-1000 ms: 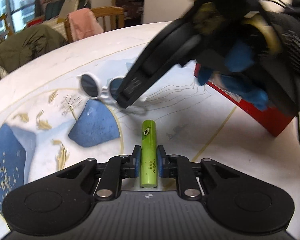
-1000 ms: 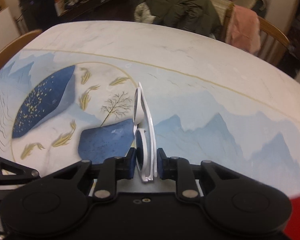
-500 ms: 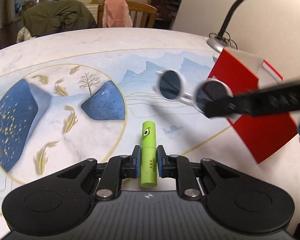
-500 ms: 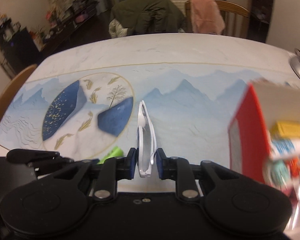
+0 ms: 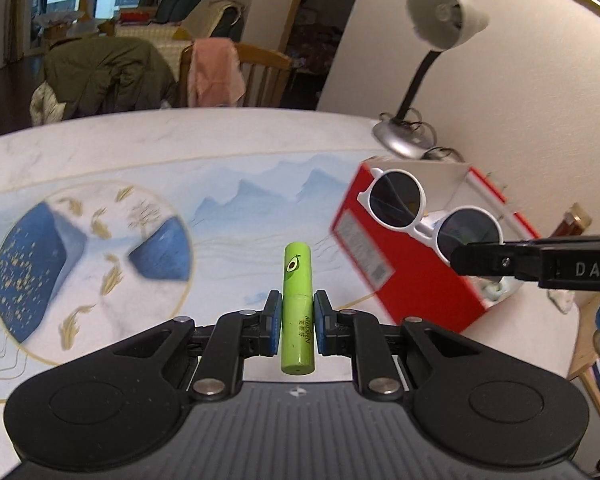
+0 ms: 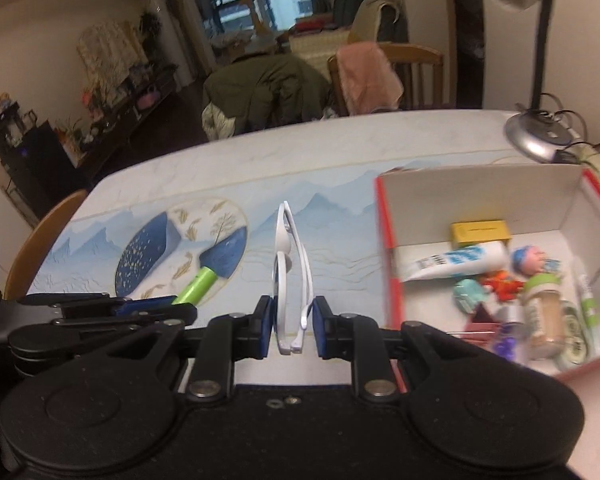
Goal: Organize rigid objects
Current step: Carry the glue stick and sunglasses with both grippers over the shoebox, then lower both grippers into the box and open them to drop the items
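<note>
Above the painted table [image 5: 148,148], the right gripper [image 6: 293,326] is closed on the folded white sunglasses [image 6: 290,276], held in the air just beside the open red box [image 6: 384,216], and the left gripper [image 5: 297,322] is closed around the green tube [image 5: 298,304], also lifted. To do this step well, I think the right gripper should bring the sunglasses fully over the box opening, lower them onto a free part near the white wall, away from the toothpaste [image 6: 458,262] and small toys, and only then open. The green tube should wait until the right gripper is out.
</note>
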Motion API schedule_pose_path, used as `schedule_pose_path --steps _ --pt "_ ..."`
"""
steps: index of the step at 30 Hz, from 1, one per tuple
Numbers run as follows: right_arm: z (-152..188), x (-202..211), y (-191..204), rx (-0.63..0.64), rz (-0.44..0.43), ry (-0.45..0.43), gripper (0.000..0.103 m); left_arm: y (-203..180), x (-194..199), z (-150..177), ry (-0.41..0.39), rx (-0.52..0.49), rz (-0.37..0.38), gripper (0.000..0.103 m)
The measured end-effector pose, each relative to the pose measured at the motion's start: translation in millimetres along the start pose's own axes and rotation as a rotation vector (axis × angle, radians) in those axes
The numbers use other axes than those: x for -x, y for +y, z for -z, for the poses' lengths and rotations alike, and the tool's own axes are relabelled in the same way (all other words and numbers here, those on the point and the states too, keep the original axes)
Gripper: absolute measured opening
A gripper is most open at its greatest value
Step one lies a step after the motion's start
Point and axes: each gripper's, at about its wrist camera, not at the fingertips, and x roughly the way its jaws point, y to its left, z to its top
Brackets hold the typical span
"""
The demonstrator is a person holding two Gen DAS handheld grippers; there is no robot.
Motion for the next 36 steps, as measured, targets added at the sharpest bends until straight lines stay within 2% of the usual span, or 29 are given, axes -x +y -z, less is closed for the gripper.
schedule_pose_path --steps 6,13,26,36 --pt "2 23 -36 -0.059 0.047 -0.044 0.020 -46 0 -19 -0.027 -0.041 0.034 0.016" --pt "5 42 -85 -0.108 0.091 -0.070 0.020 -104 -21 -34 -0.029 -0.103 0.082 0.016" --pt "10 55 -171 -0.150 0.147 -0.073 0.020 -189 -91 -59 0.033 -0.197 0.101 0.016" --pt "7 44 -217 -0.175 0.173 -0.051 0.020 -218 -152 -69 0.112 -0.221 0.067 0.016"
